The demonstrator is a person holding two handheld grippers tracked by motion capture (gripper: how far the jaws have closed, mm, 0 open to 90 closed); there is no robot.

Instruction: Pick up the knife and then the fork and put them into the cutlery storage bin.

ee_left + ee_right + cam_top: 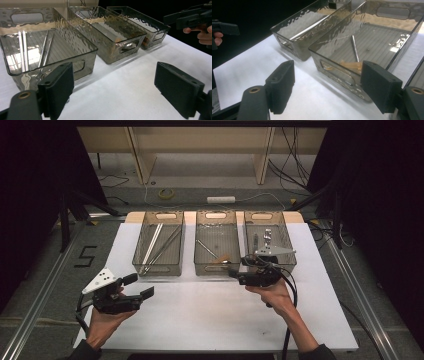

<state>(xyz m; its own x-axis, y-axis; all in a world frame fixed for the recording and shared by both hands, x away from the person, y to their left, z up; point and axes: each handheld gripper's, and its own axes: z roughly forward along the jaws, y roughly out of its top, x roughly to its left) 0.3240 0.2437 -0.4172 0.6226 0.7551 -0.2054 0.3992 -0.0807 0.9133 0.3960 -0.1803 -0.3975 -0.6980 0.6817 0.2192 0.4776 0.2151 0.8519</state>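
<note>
Just ahead of the right claw [327, 85], whose jaws stand spread and empty, the tan wooden piece [352, 65] in the middle bin [387, 40] looks light, stiff, and best pinched across its narrow sides.

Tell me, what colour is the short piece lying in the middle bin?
Light tan, like wood. The short piece in the middle bin shows best in the right gripper view.

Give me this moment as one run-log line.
left gripper: open, empty, over table | right gripper: open, empty, at middle bin front | middle bin: metal rod, tan piece
</note>
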